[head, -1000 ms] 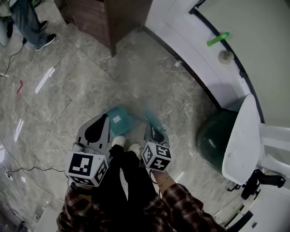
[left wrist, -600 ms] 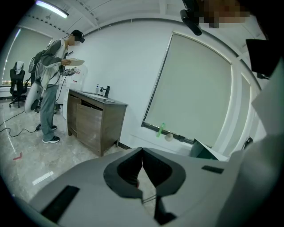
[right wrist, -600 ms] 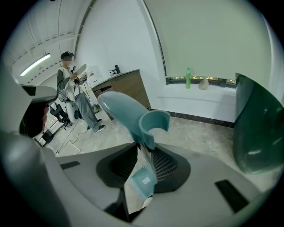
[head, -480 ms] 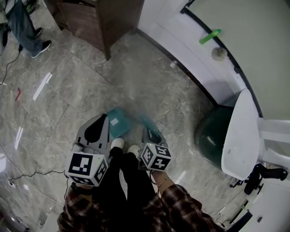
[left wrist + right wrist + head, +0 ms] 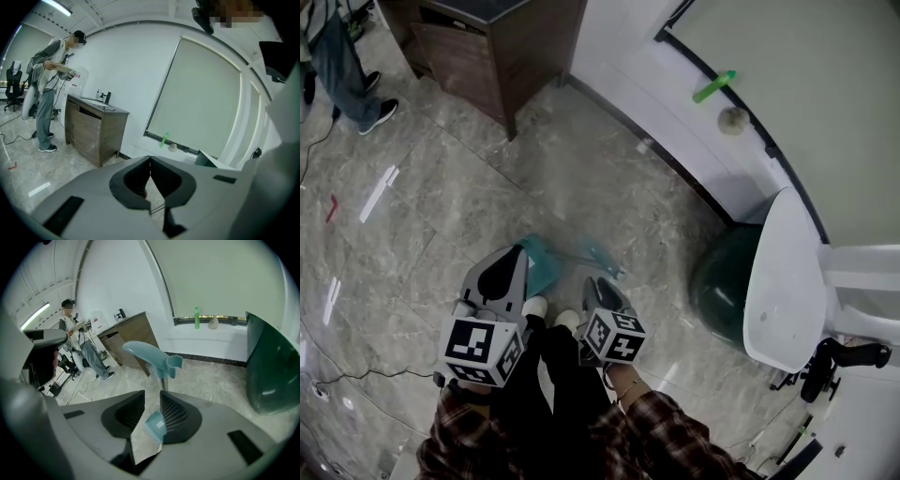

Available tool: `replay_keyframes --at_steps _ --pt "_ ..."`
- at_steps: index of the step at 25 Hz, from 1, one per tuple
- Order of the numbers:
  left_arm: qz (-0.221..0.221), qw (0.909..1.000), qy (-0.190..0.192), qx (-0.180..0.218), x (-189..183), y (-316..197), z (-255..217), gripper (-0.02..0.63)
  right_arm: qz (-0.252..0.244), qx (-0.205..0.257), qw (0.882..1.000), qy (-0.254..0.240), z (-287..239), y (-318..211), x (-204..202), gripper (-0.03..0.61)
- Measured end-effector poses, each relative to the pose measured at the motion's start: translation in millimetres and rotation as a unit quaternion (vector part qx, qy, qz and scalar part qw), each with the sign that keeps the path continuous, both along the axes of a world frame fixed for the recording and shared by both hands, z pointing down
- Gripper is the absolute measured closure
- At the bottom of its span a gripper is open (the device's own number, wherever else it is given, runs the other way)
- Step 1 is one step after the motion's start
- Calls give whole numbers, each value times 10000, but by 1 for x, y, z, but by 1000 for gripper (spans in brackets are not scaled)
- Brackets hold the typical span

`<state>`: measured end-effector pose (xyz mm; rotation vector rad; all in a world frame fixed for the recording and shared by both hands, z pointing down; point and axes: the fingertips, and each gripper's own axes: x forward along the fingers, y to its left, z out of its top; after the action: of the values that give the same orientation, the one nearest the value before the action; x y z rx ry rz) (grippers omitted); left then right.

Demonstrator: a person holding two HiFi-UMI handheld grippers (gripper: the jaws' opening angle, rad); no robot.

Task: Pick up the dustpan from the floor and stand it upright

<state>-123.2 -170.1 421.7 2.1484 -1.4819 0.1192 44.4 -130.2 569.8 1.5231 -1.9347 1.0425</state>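
The teal dustpan (image 5: pixel 544 264) is on the grey floor just ahead of my feet, blurred in the head view. Its handle (image 5: pixel 152 355) rises out of my right gripper (image 5: pixel 153 395), which is shut on the thin stem, held against the right-hand jaw. The pan (image 5: pixel 154 425) shows below through the gap. In the head view the right gripper (image 5: pixel 594 283) sits at the handle's near end. My left gripper (image 5: pixel 517 253) is beside the pan's left edge. In its own view the left gripper (image 5: pixel 150 161) is shut, tips together, with nothing in it.
A wooden cabinet (image 5: pixel 492 47) stands at the back left, with a person (image 5: pixel 337 66) beside it. A dark green bin (image 5: pixel 724 281) and a white chair (image 5: pixel 783 281) are on the right. A cable (image 5: pixel 356 373) lies on the floor at the left.
The right gripper and the dustpan handle have shifted left and nearer to my feet. The pan has drawn in closer to the left gripper.
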Motion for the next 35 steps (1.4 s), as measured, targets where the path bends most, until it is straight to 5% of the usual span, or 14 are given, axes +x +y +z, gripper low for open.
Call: replay_keyframes --at_steps 10,22,28,35 --pt "498 9977 -16 456 18 6 -97 601 -395 577 9951 -705 -124 -1 -32 488" --pt "1115 9845 -216 1337 53 27 -219 603 -1167 2518 9577 -763 -329 -7 -51 508" --pt "1393 9782 -112 1534 74 40 -241 601 -1148 3009 9454 -503 -372 16 -39 563" --pt "1638 9738 -131 1569 84 51 -248 601 -1130 2957 9467 -601 -384 36 -33 568"
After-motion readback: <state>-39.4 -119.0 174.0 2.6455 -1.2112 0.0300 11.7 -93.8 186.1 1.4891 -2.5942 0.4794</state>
